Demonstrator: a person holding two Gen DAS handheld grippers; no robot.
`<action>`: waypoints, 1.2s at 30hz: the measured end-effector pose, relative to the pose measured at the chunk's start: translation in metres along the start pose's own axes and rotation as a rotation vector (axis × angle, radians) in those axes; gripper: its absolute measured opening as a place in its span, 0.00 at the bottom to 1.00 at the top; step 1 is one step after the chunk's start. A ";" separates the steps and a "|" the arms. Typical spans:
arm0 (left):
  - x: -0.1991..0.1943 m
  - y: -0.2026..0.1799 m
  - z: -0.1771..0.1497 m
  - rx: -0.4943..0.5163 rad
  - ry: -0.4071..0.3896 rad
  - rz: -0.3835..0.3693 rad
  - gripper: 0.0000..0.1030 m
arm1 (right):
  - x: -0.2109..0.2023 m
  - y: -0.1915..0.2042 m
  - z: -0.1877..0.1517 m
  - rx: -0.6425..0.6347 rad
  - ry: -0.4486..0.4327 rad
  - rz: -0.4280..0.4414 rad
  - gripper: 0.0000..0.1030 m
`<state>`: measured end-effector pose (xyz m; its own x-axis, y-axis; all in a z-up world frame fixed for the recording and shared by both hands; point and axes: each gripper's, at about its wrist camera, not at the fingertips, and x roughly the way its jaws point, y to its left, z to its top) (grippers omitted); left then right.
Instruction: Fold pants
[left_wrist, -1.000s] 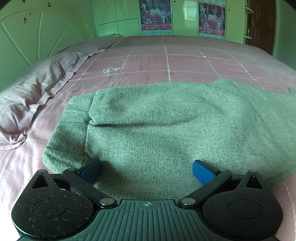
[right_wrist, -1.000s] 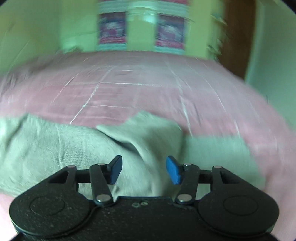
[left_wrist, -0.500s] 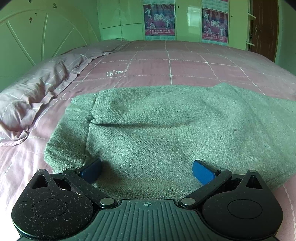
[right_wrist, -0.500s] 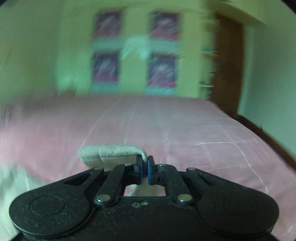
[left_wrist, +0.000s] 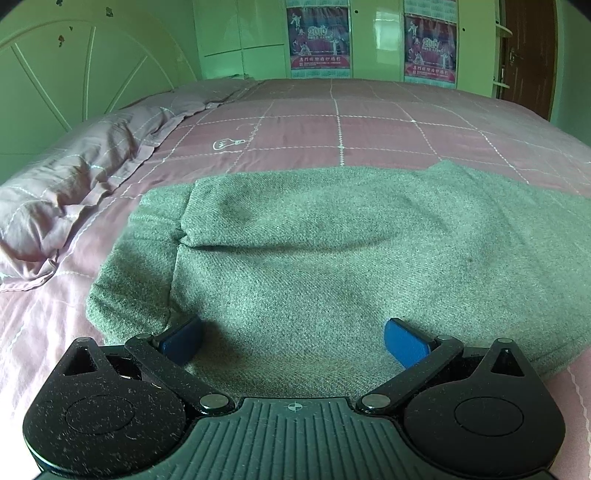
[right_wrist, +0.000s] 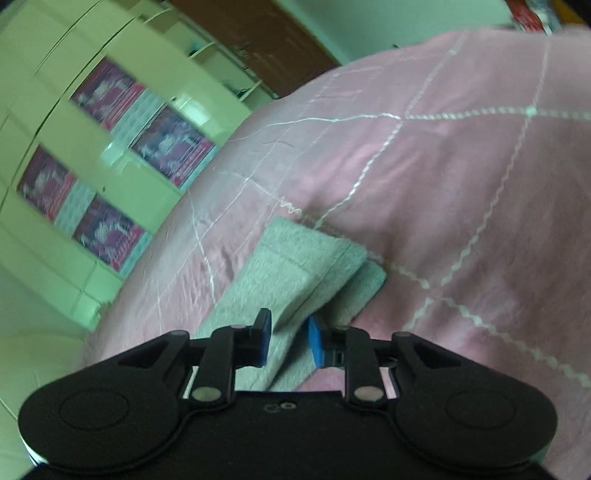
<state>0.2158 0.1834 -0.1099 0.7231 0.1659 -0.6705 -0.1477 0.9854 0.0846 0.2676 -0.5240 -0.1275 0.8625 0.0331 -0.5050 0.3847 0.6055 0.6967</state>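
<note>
My left gripper (left_wrist: 293, 341) rests on the pants (left_wrist: 332, 251) on the bed (left_wrist: 369, 125), jaws wide. My right gripper (right_wrist: 287, 343) straddles the leg end (right_wrist: 295, 269), jaws narrow but seemingly not clamped; lifting now could drop a layer and skew the fold.

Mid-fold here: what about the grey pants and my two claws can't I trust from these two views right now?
- Grey woollen pants: in the left wrist view the right end is cut off by the frame edge.
- Right claw: the gripper body hides whether its blue pads pinch the pants.
- Left claw: open over the cloth; contact with it unclear.
- Wall posters: blurred in the right wrist view.
</note>
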 end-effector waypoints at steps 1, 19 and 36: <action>0.000 -0.001 0.000 -0.001 0.000 0.002 1.00 | 0.004 -0.001 0.002 0.016 0.014 -0.017 0.07; 0.001 -0.001 -0.001 0.002 -0.002 0.002 1.00 | -0.045 -0.026 0.004 0.088 -0.068 0.075 0.10; 0.001 -0.001 0.002 0.004 0.011 -0.001 1.00 | -0.021 -0.001 0.002 -0.036 -0.058 0.017 0.00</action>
<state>0.2176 0.1825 -0.1092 0.7155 0.1648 -0.6789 -0.1442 0.9857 0.0873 0.2500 -0.5269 -0.1165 0.8869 -0.0023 -0.4620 0.3587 0.6337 0.6854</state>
